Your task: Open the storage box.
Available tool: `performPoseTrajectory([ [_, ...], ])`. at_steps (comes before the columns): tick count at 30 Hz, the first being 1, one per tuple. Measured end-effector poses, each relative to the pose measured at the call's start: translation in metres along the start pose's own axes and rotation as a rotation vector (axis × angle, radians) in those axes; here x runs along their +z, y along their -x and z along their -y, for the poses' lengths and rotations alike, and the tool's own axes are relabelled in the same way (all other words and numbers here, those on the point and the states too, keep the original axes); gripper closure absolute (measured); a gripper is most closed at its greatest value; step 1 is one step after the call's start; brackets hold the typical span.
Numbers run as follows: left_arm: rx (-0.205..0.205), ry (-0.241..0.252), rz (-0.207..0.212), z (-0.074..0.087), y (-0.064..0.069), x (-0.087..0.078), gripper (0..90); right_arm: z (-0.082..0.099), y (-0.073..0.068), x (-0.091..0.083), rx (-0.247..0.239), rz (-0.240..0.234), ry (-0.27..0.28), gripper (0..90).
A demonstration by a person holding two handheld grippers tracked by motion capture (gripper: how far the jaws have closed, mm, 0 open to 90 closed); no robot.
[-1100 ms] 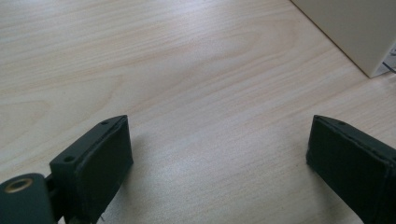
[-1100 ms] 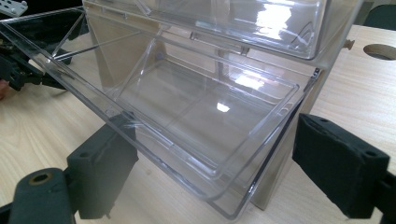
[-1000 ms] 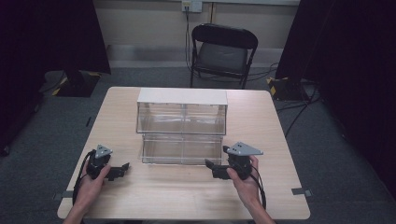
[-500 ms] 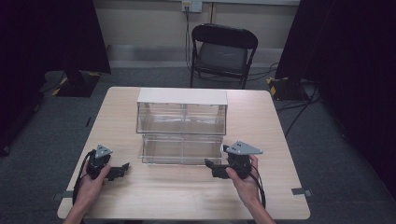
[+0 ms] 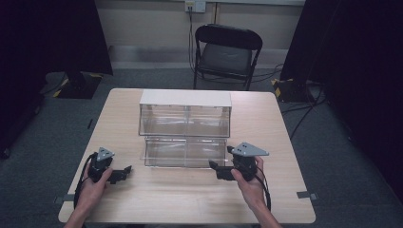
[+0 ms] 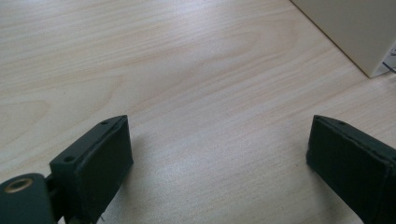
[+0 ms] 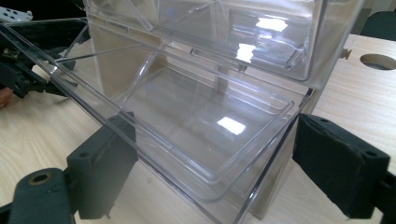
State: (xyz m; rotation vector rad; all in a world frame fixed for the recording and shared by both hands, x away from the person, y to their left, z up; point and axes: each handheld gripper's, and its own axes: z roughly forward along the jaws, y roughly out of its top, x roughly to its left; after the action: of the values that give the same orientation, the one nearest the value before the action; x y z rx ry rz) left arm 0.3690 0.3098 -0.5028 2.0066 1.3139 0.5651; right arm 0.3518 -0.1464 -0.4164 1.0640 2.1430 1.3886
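Nothing has shifted since a second ago: both grippers rest low on the table point(image 5: 190, 209), the left gripper point(image 5: 124, 173) spread over bare wood, the right gripper point(image 5: 215, 167) spread wide at the tilted-out lower bin's point(image 7: 196, 140) front edge of the clear drawer cabinet point(image 5: 185, 126) mid-table.

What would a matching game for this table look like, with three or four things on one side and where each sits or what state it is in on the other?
Things:
1. left tool
2. right tool
3. lower clear drawer
4. folding chair

Places or states:
A. pulled out toward the person
B. open, over bare wood at the table's left
C. on the floor beyond the table
D. open, at the drawer's right front corner

Pairs: 1-B, 2-D, 3-A, 4-C
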Motion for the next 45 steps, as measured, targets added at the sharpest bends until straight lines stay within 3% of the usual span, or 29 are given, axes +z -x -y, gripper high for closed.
performPoseTrajectory([
  [45, -0.001, 0.001, 0.0, 0.0, 0.0, 0.0, 6.4, -0.011, 0.003, -0.002, 0.014, 0.008, 0.024, 13.3],
])
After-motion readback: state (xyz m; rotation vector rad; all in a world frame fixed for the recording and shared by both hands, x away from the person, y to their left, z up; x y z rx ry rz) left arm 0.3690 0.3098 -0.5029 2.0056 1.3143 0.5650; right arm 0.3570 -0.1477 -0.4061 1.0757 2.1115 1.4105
